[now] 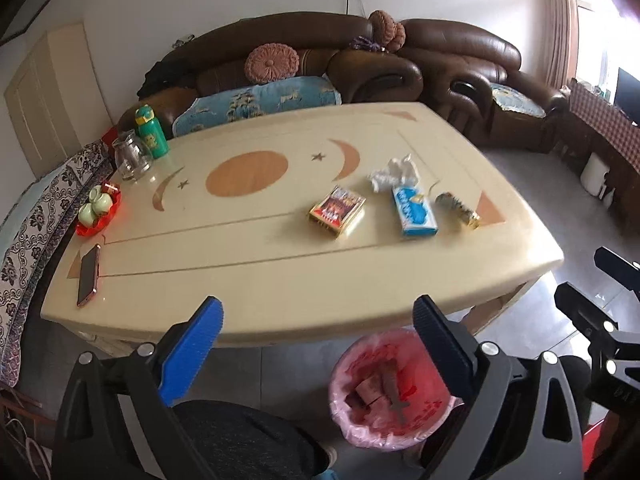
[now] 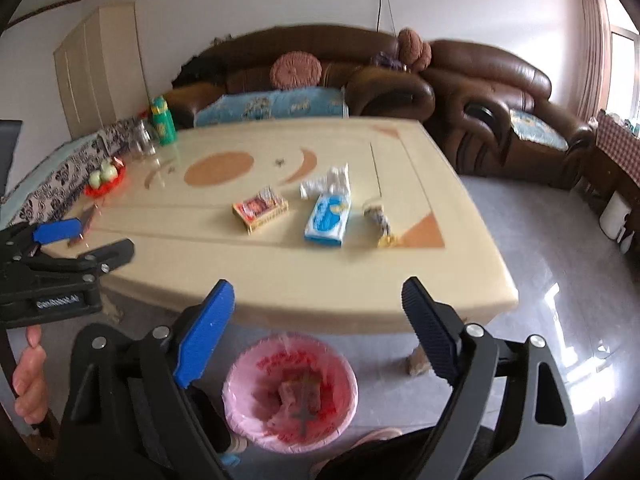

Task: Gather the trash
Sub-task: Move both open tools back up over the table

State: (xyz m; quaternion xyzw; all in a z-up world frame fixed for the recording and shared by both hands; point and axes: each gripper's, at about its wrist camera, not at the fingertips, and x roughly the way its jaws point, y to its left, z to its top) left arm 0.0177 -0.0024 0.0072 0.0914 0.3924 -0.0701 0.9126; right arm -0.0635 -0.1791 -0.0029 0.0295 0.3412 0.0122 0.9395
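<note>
Both claws gape wide with nothing between them: the left gripper [image 1: 316,344] and right gripper [image 2: 318,328] fill the lower frame above a pink-lined bin [image 1: 390,392] (scraps already inside). On the cream table [image 1: 280,280], right of centre, lie a crumpled tissue [image 1: 394,172], red box [image 1: 337,216], blue pack [image 1: 414,214] and wrapper [image 1: 460,208].

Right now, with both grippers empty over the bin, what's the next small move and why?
Probably send the right gripper toward the crumpled tissue on the table. Both it and the left gripper are open and hold nothing, and the bin sits just below.
</note>
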